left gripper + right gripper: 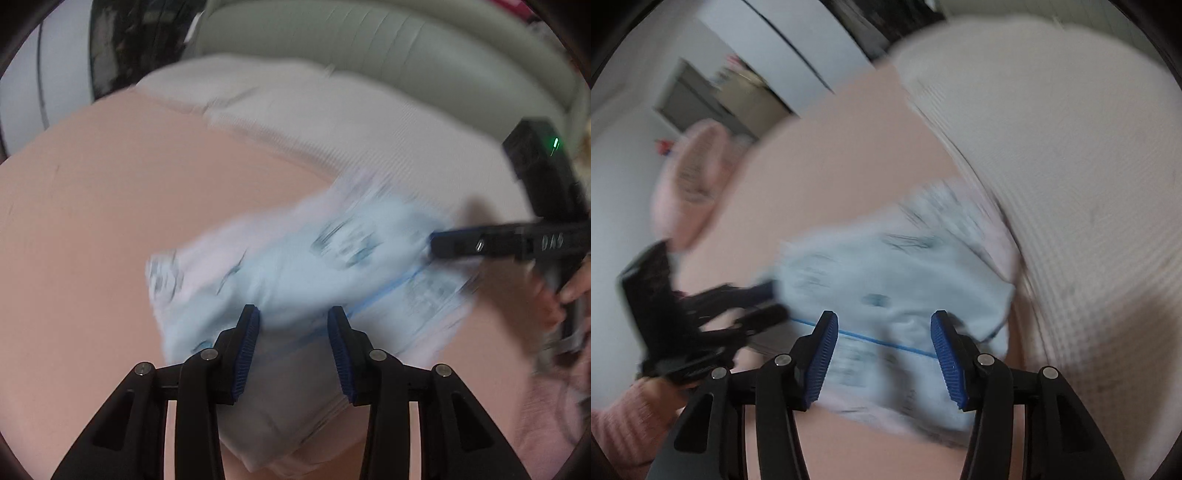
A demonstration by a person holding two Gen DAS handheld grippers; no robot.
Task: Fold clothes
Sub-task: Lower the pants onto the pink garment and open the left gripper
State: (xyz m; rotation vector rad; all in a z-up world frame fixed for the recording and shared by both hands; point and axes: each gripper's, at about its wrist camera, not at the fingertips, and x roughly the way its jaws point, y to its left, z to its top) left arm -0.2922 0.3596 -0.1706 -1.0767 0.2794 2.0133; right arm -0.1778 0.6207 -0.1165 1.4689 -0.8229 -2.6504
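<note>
A folded light-blue and pale-pink garment (295, 273) with dark print and a thin blue line lies on a peach sheet (110, 206). My left gripper (293, 311) hovers over its near edge, jaws apart, the cloth lying flat under the gap and the blue pads (245, 354) not pressing it. The right gripper (437, 243) reaches the garment's right edge from the side. In the right wrist view the same garment (886, 280) lies below my right gripper (884, 315), which stands open over it. The left gripper (777, 300) shows at the garment's left edge, blurred.
A white ribbed blanket (332, 122) lies behind the garment, seen also as a blanket (1089, 184) at the right. A grey-green padded backrest (406, 44) stands behind. A pink pillow-like item (690, 184) sits far left. A pink sleeve (624, 424) and a hand (569, 291) hold the grippers.
</note>
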